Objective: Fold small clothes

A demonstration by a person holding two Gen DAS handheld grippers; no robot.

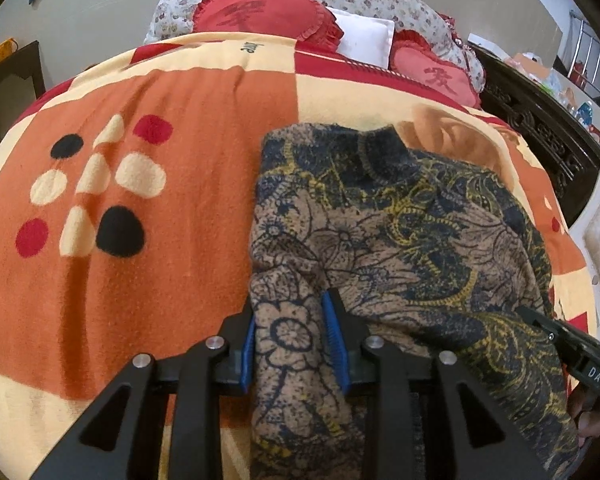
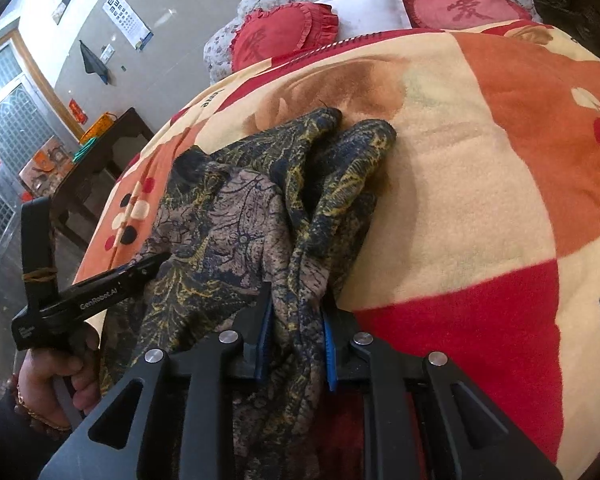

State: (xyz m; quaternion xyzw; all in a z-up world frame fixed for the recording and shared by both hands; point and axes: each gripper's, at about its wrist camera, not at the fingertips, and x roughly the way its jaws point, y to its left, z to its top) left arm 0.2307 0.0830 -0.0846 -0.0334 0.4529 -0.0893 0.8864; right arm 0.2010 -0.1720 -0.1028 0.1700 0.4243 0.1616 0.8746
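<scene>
A brown sweater [image 1: 400,232] with a dark blue and yellow floral print lies on the orange, cream and red blanket [image 1: 160,240]. Its dark collar points to the far side. My left gripper [image 1: 294,320] is shut on the sweater's near left edge, cloth bunched between its blue pads. My right gripper [image 2: 296,320] is shut on the sweater's [image 2: 236,216] near right edge, cloth gathered between its pads. The right gripper also shows at the right edge of the left wrist view [image 1: 568,340]. The left gripper's body shows at the left of the right wrist view [image 2: 92,300], held by a hand.
Two red heart cushions [image 1: 260,12] and a white pillow [image 1: 364,36] lie at the bed's head. A dark carved bed frame [image 1: 540,128] runs along the right. A dark wooden table [image 2: 100,152] stands beside the bed on the left. The blanket [image 2: 480,160] stretches to the right.
</scene>
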